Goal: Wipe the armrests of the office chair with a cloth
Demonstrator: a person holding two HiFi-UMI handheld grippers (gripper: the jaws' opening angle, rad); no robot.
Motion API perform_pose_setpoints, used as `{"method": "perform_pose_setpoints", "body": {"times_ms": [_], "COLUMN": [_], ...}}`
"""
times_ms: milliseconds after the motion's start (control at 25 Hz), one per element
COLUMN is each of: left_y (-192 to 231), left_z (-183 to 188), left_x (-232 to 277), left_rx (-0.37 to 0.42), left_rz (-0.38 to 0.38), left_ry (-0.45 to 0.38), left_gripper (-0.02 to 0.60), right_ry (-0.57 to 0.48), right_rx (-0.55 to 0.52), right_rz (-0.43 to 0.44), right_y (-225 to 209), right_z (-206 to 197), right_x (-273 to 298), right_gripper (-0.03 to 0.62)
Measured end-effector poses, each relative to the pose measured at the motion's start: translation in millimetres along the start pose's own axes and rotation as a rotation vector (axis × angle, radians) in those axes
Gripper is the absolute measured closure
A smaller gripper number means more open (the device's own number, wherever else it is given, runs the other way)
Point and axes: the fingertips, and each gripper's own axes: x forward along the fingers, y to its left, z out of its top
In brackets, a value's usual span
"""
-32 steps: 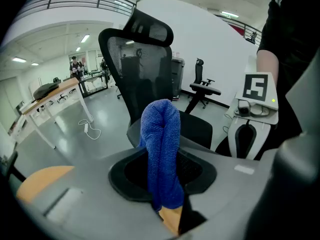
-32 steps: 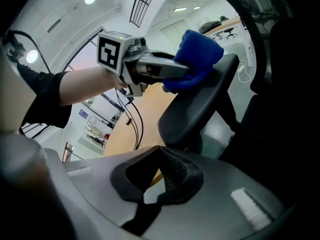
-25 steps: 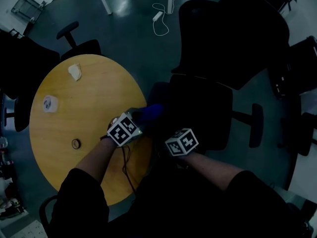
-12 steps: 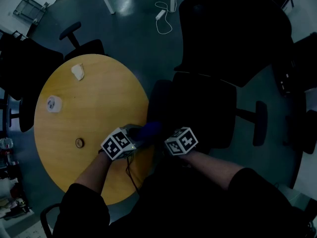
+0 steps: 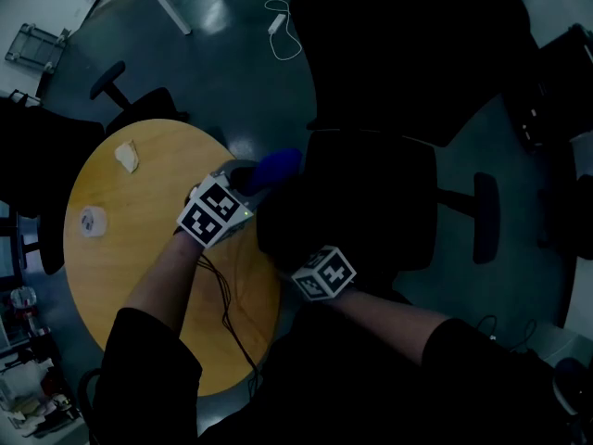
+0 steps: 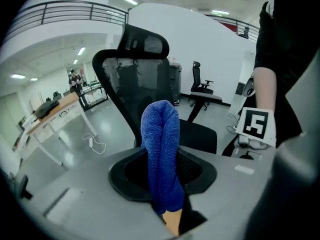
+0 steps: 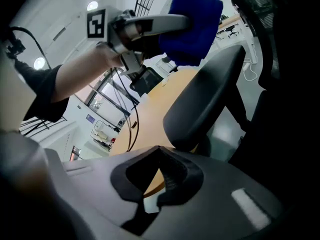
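Dark glossy floor (image 5: 213, 72), ceiling light reflected in it. Round wooden table (image 5: 102, 276) placed at left. White cable (image 5: 275, 24) laid on floor near white table leg (image 5: 170, 9). Ceiling light strips (image 6: 129, 0), upper railing (image 6: 60, 9), white wall (image 6: 215, 49) seen. Spare chair (image 6: 202, 86) parked behind.

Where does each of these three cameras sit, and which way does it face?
Head view: on the person's head, facing steeply down at the round table and office chair; the left forearm and right forearm show.
Left gripper view: on the left gripper, facing the chair's backrest past the blue cloth in its jaws; the right forearm shows.
Right gripper view: on the right gripper, jaws together, facing an armrest; the left forearm shows.
Both gripper views share the cloth.
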Motion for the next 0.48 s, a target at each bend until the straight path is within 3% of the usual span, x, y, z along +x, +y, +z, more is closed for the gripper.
{"method": "perform_pose_setpoints", "body": {"times_ms": [280, 480], "left_y": [31.1, 19.7], "left_z": [28.3, 17.7], "left_x": [73.4, 100.3], "left_rx": [0.211, 0.258], "left_rz": [0.032, -0.02], "left_ry": [0.122, 0.189], "left_gripper": [0.454, 0.456], "right_ry": [-0.004, -0.014], "right_rx": [0.008, 0.046], "right_rz": [0.006, 0.01], "right_y": [-4.8, -11.5], "right_z": [2.9, 5.0], "right_x": [-1.6, -4.1], "right_gripper": [0.589, 0.591]}}
